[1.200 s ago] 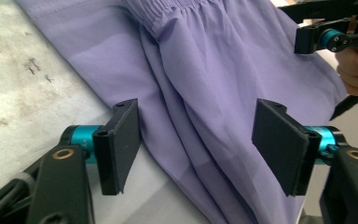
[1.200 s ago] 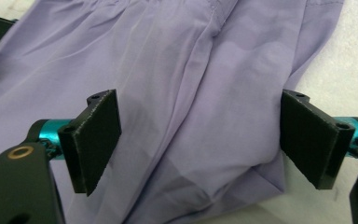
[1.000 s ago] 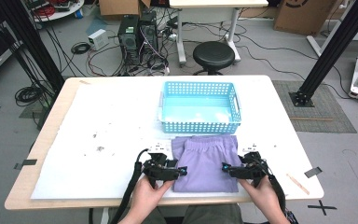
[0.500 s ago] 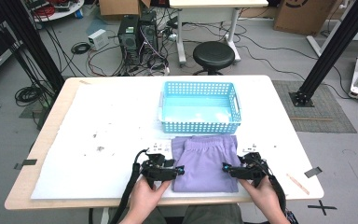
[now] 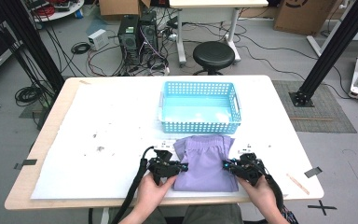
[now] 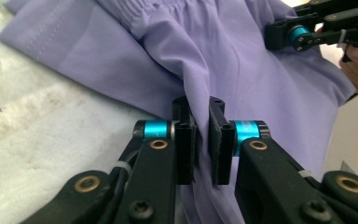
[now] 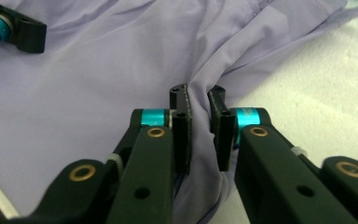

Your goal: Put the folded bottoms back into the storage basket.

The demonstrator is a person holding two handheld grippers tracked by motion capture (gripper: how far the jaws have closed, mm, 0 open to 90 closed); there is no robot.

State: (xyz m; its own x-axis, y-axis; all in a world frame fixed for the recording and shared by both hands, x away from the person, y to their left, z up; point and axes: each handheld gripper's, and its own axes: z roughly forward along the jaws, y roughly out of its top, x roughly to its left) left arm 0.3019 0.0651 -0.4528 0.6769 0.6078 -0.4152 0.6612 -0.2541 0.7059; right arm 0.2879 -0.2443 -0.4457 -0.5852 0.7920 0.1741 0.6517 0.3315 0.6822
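Observation:
A folded lilac garment [image 5: 206,161] with an elastic waistband lies at the table's near edge, just in front of a light-blue basket [image 5: 199,108]. My left gripper [image 5: 182,166] has just closed on the garment's left edge; a pinched fold of lilac cloth [image 6: 200,88] stands between its pads [image 6: 185,140]. My right gripper [image 5: 225,165] has also just closed, on the right edge, with a ridge of cloth [image 7: 198,93] caught between its pads [image 7: 179,133]. In the left gripper view the right gripper [image 6: 284,35] is at the top right.
The white table cover [image 5: 107,140] bears some dark specks at the left. A short stick [image 5: 297,184] lies near the table's right front corner. A black stool [image 5: 213,55], computer towers and cables stand on the floor beyond the far edge.
Both grippers' jaws have closed onto the garment's side edges, gathering cloth into pinched folds. The hands have hardly shifted.

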